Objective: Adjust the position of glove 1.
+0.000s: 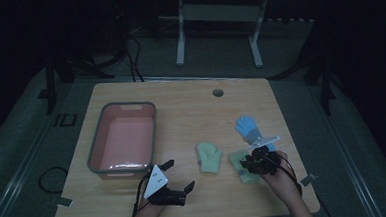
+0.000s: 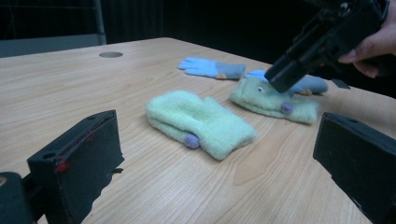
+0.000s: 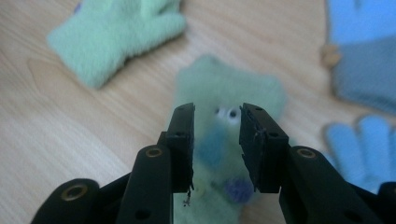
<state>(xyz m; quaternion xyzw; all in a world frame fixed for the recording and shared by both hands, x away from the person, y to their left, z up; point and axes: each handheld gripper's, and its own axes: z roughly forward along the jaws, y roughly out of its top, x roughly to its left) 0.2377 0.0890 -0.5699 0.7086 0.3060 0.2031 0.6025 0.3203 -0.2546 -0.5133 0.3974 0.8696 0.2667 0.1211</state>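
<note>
The right gripper [image 1: 247, 161], jaws partly open and seemingly empty, hangs over a green glove [image 3: 219, 93] between another green glove [image 1: 209, 158] and blue gloves [image 1: 247, 127]; the left gripper [image 1: 178, 176] gapes wide near a pink tub [image 1: 124, 137].

Left tongs [image 1: 177, 177]: held low at the near edge of the desk [image 1: 196, 208], jaws spread wide, nothing between them. Right tongs [image 1: 249, 161]: held by the right hand [image 1: 279, 176], tilted downward, jaws parted by a narrow gap, not closed on anything.
</note>
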